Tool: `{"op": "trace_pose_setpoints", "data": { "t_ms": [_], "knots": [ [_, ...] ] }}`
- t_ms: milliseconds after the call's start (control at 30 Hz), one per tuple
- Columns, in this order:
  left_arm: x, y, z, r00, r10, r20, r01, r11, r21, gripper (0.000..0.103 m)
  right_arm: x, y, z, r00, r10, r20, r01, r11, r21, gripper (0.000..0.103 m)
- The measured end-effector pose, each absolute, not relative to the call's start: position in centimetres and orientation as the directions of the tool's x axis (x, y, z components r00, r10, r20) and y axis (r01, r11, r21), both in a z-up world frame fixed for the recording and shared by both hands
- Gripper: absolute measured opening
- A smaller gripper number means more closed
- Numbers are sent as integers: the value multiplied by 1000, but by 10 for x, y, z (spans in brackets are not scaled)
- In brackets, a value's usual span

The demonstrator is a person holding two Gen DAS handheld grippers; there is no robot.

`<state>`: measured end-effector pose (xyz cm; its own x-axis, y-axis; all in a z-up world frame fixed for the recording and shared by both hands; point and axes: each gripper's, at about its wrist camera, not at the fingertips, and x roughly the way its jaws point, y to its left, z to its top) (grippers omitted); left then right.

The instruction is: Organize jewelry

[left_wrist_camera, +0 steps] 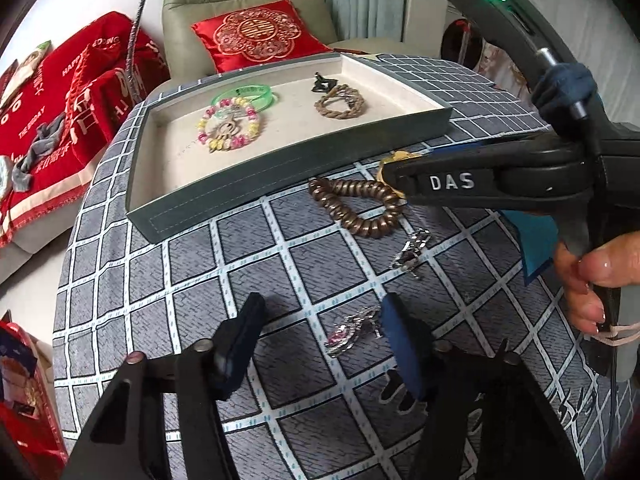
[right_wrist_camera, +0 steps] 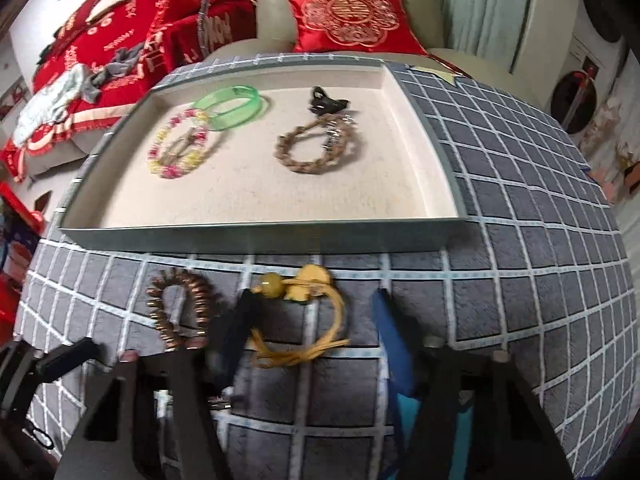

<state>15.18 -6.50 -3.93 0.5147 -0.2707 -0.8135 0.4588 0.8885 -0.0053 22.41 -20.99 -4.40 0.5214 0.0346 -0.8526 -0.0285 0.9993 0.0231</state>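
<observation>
- Tabletop (right_wrist_camera: 520, 184) under a grey checked cloth curves away at its far and right edges, with a sofa and a red cushion (right_wrist_camera: 348, 20) just beyond.
- Grey tray (right_wrist_camera: 260, 236) with a cream lining lies across the far half; its near wall runs just above the loose pieces.
- Inside the tray: green bangle (right_wrist_camera: 230, 106), pink-and-yellow bead bracelet (right_wrist_camera: 178, 150), braided tan bracelet (right_wrist_camera: 316, 148) and a small black clip (right_wrist_camera: 324, 104); the near and right parts of the lining are bare.
- Right hand-held gripper (right_wrist_camera: 310, 336) is partly open, its fingers either side of the yellow cord bracelet (right_wrist_camera: 304, 320) on the cloth; pads not pressing it as far as the blur shows.
- Bronze coil bracelet (right_wrist_camera: 180, 308) lies just left of it, near the tray wall.
- Left hand-held gripper (left_wrist_camera: 320, 344) is partly open and holds nothing; a pink-stoned silver piece (left_wrist_camera: 352, 332) lies just beside its right finger.
- Silver clasp piece (left_wrist_camera: 412, 248) lies between that and the coil.
- Open cloth spreads left of the left gripper.
</observation>
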Motion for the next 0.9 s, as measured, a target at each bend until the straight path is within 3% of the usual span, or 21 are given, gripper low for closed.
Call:
{"op": "trace_pose_setpoints", "data": {
  "t_ms": [33, 67, 100, 167, 900],
  "knots": [
    [151, -66, -39, 516, -274, -812, 464, 886, -5, 60, 223, -209, -43, 522, 19, -853, -28, 1000, 5, 31],
    [150, -68, -38, 514, -279, -811, 472, 882, -4, 48, 223, -207, -43, 526, 8, -850, -30, 999, -9, 21],
    [148, -69, -37, 510, -284, -812, 482, 876, -3, 37, 222, -207, -43, 526, 19, -850, -35, 999, 1, 16],
    [147, -72, -37, 507, -289, -812, 494, 869, -1, 26, 221, -207, -42, 524, 18, -851, -29, 1000, 3, 8],
    [151, -40, -15, 507, -372, -778, 444, 886, -134, 22, 191, -246, -12, 570, 142, -810, 20, 982, 186, 5]
  ]
}}
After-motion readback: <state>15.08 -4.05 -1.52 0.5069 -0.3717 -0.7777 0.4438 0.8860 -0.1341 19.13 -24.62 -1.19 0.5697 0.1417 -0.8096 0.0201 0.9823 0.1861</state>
